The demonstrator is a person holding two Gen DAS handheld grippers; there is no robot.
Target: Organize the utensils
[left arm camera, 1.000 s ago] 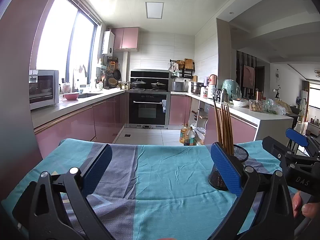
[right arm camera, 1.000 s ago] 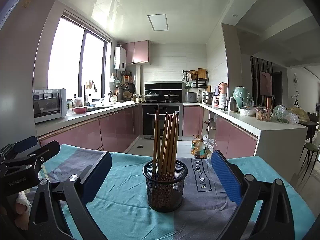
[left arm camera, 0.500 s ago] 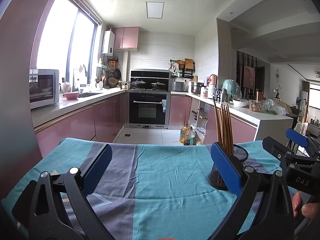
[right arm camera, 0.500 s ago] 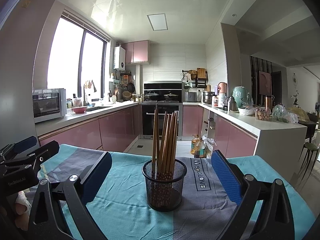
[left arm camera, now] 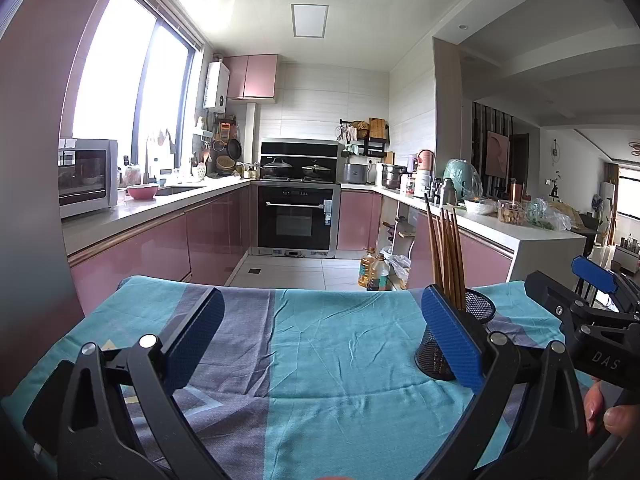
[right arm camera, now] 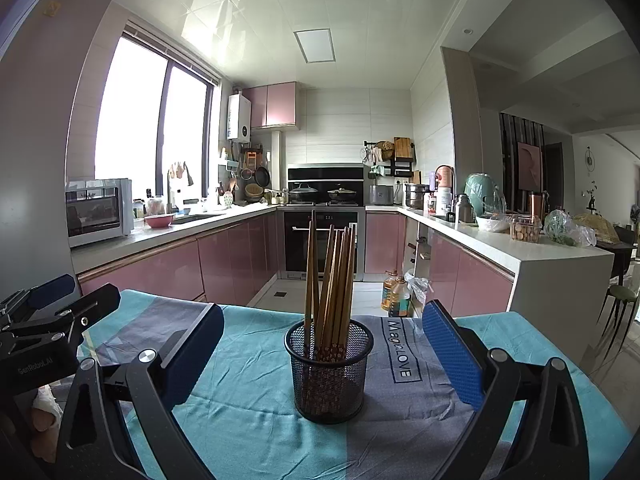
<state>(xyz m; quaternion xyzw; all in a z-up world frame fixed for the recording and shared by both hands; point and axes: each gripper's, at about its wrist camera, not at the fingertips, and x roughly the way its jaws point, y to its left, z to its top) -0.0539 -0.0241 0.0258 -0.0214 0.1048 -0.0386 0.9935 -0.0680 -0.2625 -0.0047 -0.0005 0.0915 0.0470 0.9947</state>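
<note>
Left gripper [left arm camera: 320, 332] sat wide open over the bench [left arm camera: 340, 360], which was covered in a teal and grey-purple striped cloth [left arm camera: 240, 360], nothing between its blue pads [left arm camera: 450, 342]. Off to the right stood a black mesh cup [left arm camera: 436, 354] full of brown chopsticks [left arm camera: 446, 256], upright, partly hidden behind the right pad. The other gripper [left arm camera: 592, 300] poked in at the far right edge, with fingertips [left arm camera: 616, 414] of a hand just below it. Pink kitchen cabinets [left arm camera: 200, 240] and a black oven [left arm camera: 296, 220] were behind.
</note>
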